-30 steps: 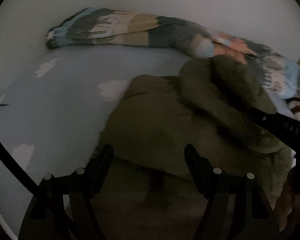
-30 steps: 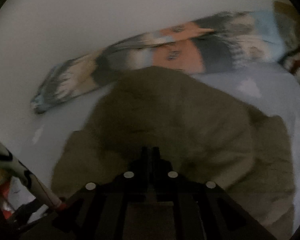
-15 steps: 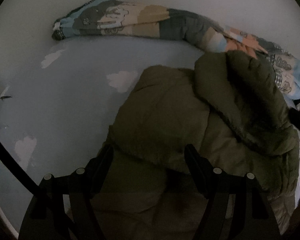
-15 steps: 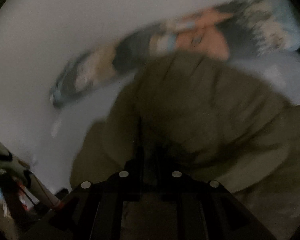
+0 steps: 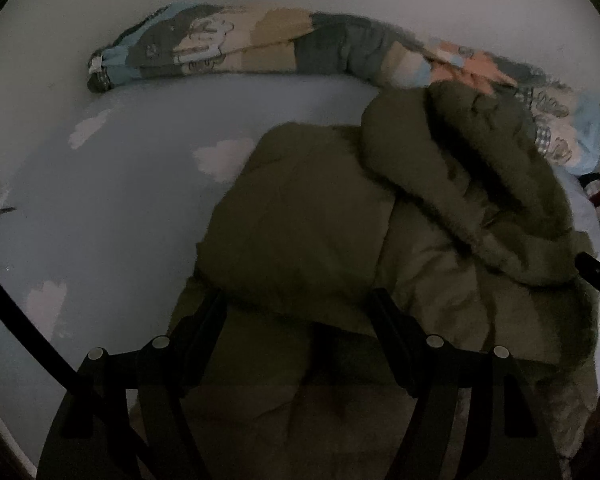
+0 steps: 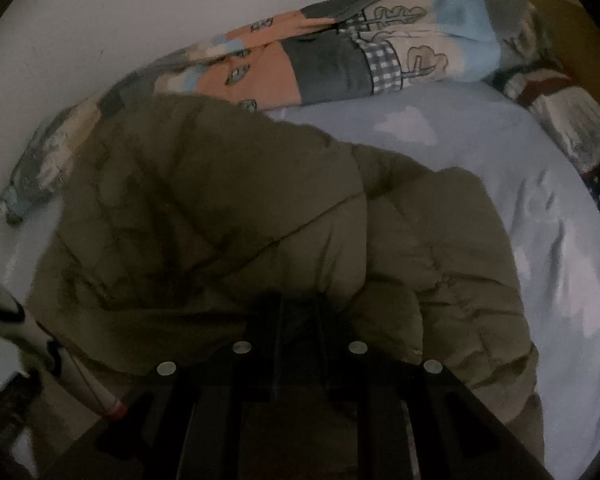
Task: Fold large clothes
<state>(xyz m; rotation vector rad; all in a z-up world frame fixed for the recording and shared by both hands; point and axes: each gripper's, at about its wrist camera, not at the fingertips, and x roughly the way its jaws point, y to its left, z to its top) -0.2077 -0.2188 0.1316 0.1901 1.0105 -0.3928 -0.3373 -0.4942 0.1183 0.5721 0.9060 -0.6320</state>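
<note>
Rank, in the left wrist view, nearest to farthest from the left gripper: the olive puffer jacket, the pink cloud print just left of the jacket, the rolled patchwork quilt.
1. olive puffer jacket: lies between the fingers of the left gripper.
2. pink cloud print: on the blue sheet, left of the jacket.
3. rolled patchwork quilt: along the wall, farthest back.

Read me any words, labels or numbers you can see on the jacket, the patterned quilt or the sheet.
No readable text.
Olive jacket: no label or print shows.
Patterned quilt: only drawings of trees and checks, no words.
Blue sheet: only pale cloud shapes.
Both views are dim and slightly blurred, so small print could be missed.
</note>
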